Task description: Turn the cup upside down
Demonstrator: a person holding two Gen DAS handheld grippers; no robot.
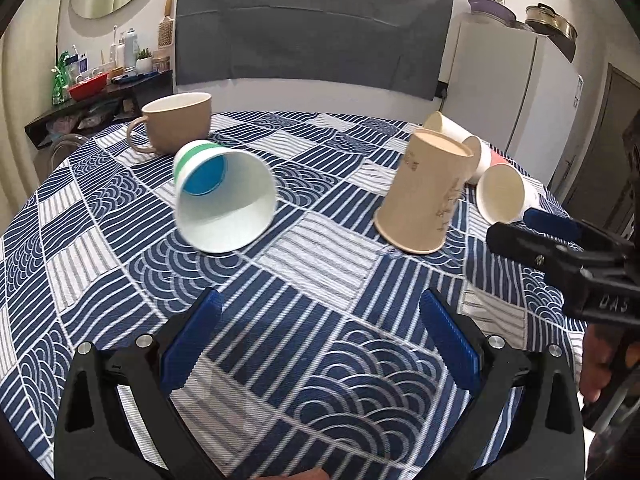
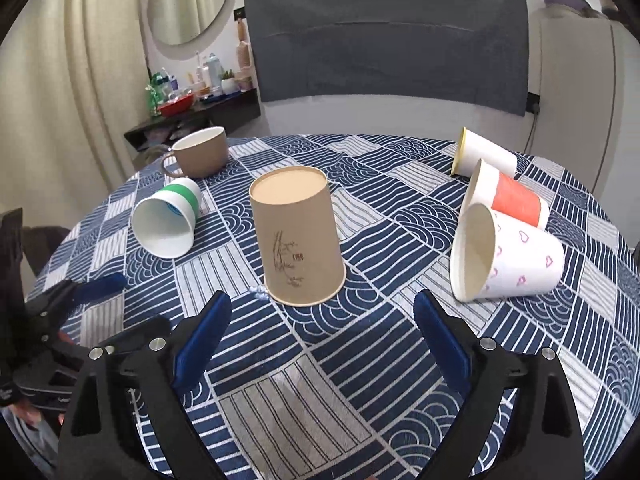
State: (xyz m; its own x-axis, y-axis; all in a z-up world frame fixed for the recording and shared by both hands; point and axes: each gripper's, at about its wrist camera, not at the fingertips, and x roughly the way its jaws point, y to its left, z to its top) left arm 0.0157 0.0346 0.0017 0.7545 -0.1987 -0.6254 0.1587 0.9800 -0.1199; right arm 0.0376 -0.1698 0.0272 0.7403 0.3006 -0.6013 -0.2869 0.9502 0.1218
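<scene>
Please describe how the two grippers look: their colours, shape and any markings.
Both the left gripper and the right gripper have black plastic fingers in a V shape, ribbed blue pads, and silver screws. The left-wrist view shows pale embossed letters on the right gripper's body.

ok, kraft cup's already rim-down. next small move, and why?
Probably ease the open left gripper forward-left to straddle the green-banded cup. That cup lies on its side, mouth toward this camera, nearest and unobstructed. The kraft cup already stands inverted. The right gripper is open too, holding nothing.
</scene>
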